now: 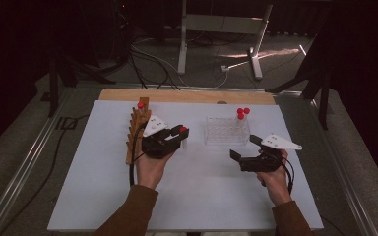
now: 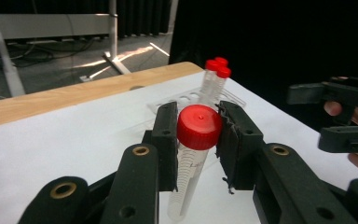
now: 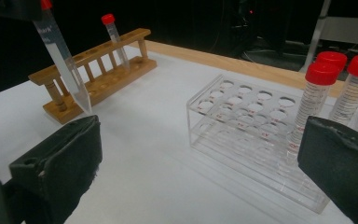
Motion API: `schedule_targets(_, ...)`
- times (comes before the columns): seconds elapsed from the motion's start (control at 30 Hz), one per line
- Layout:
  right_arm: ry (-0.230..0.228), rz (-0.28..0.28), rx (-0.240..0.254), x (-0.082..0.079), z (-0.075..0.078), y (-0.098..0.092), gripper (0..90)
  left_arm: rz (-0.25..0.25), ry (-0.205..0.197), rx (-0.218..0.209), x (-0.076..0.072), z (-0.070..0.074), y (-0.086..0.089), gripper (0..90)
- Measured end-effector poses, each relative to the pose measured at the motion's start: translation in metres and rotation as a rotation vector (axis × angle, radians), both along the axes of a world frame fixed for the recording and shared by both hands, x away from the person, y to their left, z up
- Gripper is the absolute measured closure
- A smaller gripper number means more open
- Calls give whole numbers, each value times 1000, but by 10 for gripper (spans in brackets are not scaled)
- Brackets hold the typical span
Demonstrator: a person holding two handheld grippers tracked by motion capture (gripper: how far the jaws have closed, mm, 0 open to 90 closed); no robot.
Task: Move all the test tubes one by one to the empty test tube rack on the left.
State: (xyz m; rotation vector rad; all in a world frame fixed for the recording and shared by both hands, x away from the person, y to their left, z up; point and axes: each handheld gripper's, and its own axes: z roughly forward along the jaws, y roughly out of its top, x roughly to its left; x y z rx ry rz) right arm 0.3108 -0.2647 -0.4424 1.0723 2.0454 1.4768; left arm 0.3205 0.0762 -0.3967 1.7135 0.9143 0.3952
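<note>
Black padded jaws of the left gripper (image 2: 198,140) clamp a clear plastic conical-bottomed tube with a red screw cap (image 2: 196,140) just under its cap, so the tube hangs above the white table surface (image 1: 197,196) with printed graduation marks running down its side. From the right gripper view that tube (image 3: 63,60) tapers to a point above the table, in front of the brown wooden tube rack (image 3: 98,70), which holds one more red-capped tube (image 3: 113,37) at its far end. Between the two hands stands a clear acrylic tube rack (image 1: 226,132) with rows of round holes; three red-capped tubes (image 1: 242,114) stand together at its far right corner. The right gripper (image 1: 248,147) hovers beside that rack, jaws spread wide with nothing between them.
</note>
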Motion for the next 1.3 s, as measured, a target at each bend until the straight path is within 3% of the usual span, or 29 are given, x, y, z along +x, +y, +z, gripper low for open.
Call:
schedule_targets(0.8, 8, -15, 24, 2, -1, -6, 0, 128, -73, 27, 22, 20, 57, 707)
schedule_targets(1.3, 11, -17, 27, 2, -2, -7, 0, 225, -86, 49, 41, 21, 75, 707)
